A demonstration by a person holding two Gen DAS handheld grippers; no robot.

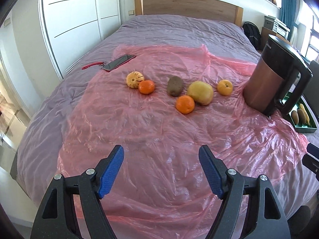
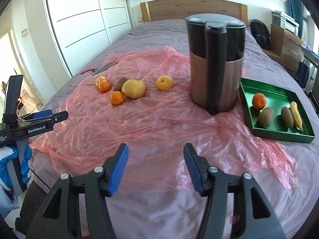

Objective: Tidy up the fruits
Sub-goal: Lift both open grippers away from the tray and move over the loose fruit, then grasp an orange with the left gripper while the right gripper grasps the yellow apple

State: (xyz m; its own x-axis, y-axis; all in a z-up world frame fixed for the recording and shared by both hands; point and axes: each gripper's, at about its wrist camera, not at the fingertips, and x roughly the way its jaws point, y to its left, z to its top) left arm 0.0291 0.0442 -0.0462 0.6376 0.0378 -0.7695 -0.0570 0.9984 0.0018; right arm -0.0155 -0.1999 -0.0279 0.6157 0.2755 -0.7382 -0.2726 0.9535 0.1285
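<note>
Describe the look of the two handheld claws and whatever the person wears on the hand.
Each claw, left claw and right claw, has black speckled plastic arms with silver pivot bolts and textured blue pads. In the right wrist view, the left claw's body bears a white "GenRobot.AI" label, and the hand wears a blue-and-white glove.

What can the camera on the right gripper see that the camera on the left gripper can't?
Only the right wrist view shows the tangerine in the tray and the whole green tray. It also shows the left gripper from the side, in a gloved hand.

Only the left wrist view shows the phone clearly.

Both show the kettle, the pink plastic sheet and six loose fruits on it, such as the pear. Each shows its own open, empty fingers.
</note>
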